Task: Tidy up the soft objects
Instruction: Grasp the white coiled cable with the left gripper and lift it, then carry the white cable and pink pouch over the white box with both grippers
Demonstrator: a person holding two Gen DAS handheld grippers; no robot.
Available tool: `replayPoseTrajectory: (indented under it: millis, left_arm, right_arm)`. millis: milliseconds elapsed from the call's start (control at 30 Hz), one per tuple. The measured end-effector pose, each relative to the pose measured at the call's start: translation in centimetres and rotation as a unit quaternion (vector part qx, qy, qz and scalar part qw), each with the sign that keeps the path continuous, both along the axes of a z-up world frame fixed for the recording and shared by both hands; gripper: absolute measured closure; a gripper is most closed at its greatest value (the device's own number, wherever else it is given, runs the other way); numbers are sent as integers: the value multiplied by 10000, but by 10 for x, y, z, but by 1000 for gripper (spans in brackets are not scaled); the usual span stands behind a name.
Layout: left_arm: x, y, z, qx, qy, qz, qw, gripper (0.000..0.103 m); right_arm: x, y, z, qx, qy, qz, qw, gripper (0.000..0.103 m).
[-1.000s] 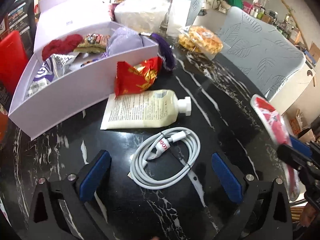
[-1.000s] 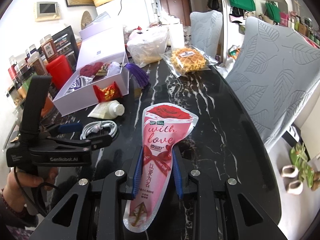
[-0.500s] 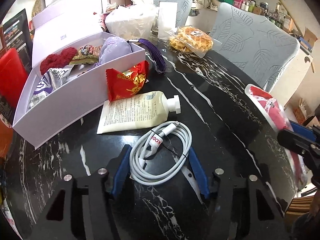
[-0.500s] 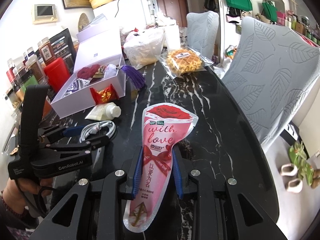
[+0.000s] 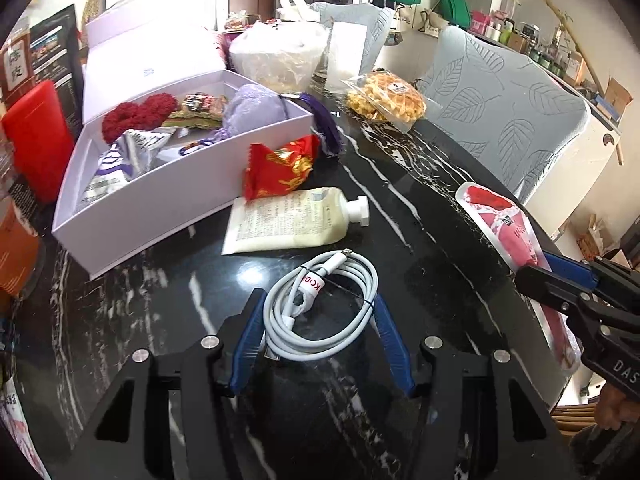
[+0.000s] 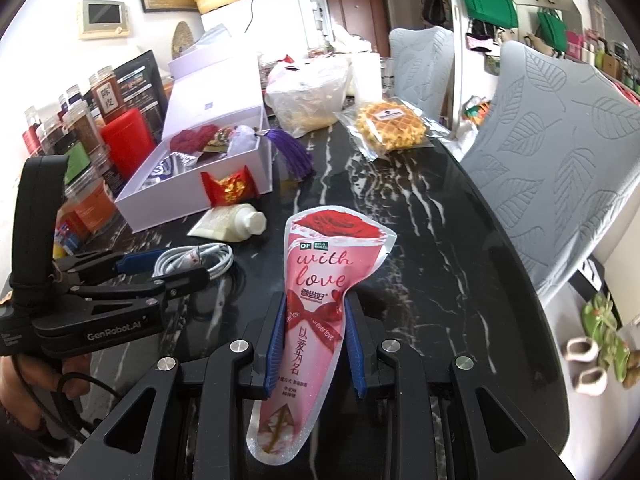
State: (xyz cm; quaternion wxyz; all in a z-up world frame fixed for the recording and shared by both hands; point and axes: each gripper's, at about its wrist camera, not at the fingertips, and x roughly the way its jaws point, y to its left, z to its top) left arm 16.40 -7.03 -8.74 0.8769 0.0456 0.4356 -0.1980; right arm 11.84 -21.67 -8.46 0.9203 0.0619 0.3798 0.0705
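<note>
The left gripper [image 5: 318,334], wide apart a second ago, now clamps the coiled white cable [image 5: 324,304] – secured for the white box [image 5: 160,204] at ten o'clock. The right gripper [image 6: 314,344] stays pinched on the pink pouch [image 6: 316,300].

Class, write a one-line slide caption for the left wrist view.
Left gripper closed around a coiled white charging cable on the black marble table, beside a cream squeeze tube and white box.
</note>
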Motion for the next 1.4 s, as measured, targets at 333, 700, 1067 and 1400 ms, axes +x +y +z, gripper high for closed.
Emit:
replayPoseTrajectory:
  millis: [333,700,1067,1400]
  left_arm:
    - [-13,37,22,-115,-236,379,9989,49]
    - [-13,79,59,-212,-770,799,9936,49]
    - [4,105,92,-393,-1224,1054,9861,49]
    - [33,115,116,-498,-1543,1110,9805,49]
  right_arm:
    - [8,27,3,23,-48,387,9992,75]
    - [25,67,22,38,-324,952,9949,75]
    - [50,97,58,33,-745,1354,9880,75]
    - [79,110,81,155,-905,1552,9836,75]
